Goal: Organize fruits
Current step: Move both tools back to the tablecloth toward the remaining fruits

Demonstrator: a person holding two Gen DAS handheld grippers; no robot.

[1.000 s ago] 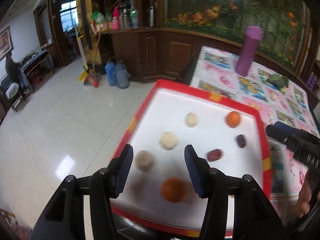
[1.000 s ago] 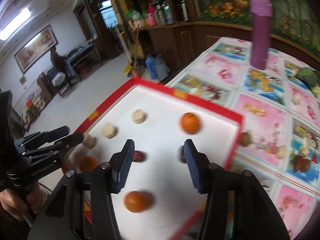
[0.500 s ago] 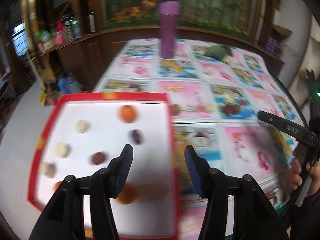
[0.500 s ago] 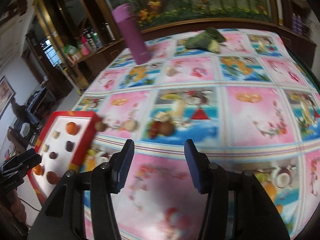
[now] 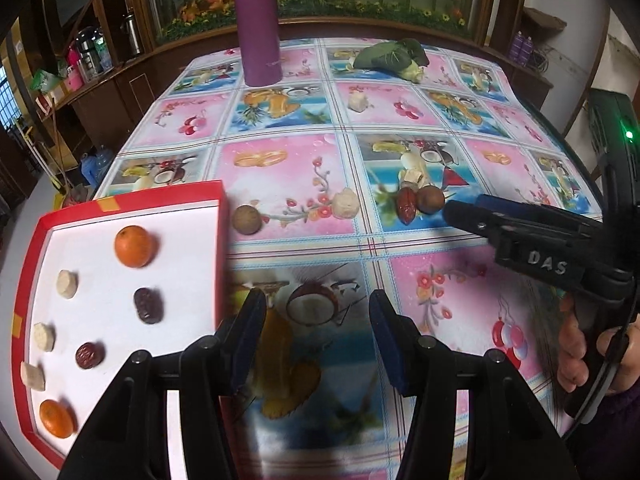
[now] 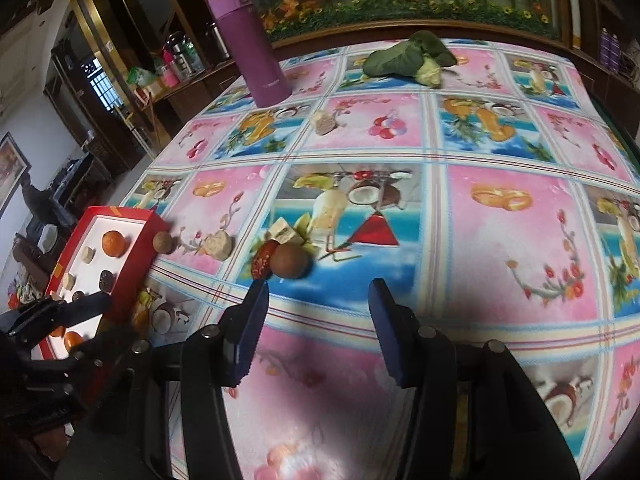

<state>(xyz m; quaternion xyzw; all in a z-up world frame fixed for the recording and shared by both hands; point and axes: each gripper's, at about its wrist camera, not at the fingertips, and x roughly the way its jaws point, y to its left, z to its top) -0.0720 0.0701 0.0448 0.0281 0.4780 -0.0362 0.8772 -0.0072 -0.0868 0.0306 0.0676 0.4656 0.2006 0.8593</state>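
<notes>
A red tray (image 5: 120,202) with a white floor holds two oranges (image 5: 134,246), dark dates (image 5: 147,306) and pale pieces (image 5: 67,284); it also shows in the right wrist view (image 6: 132,252). On the cloth lie a brown round fruit (image 5: 247,220), a pale lump (image 5: 346,204), a red date (image 5: 406,206) and a second brown fruit (image 5: 431,199). My left gripper (image 5: 318,340) is open and empty over the cloth beside the tray. My right gripper (image 6: 316,328) is open and empty, just short of the date (image 6: 264,262) and brown fruit (image 6: 290,266).
A purple flask (image 5: 258,24) stands at the table's far side, with a green leafy vegetable (image 5: 394,58) to its right and a pale chunk (image 5: 358,102) nearer. The table edge runs along the left; floor and wooden cabinets lie beyond.
Both grippers have swung right, from over the tray to over the patterned cloth. The loose fruits on the cloth have come into view. Both stay open and empty.
</notes>
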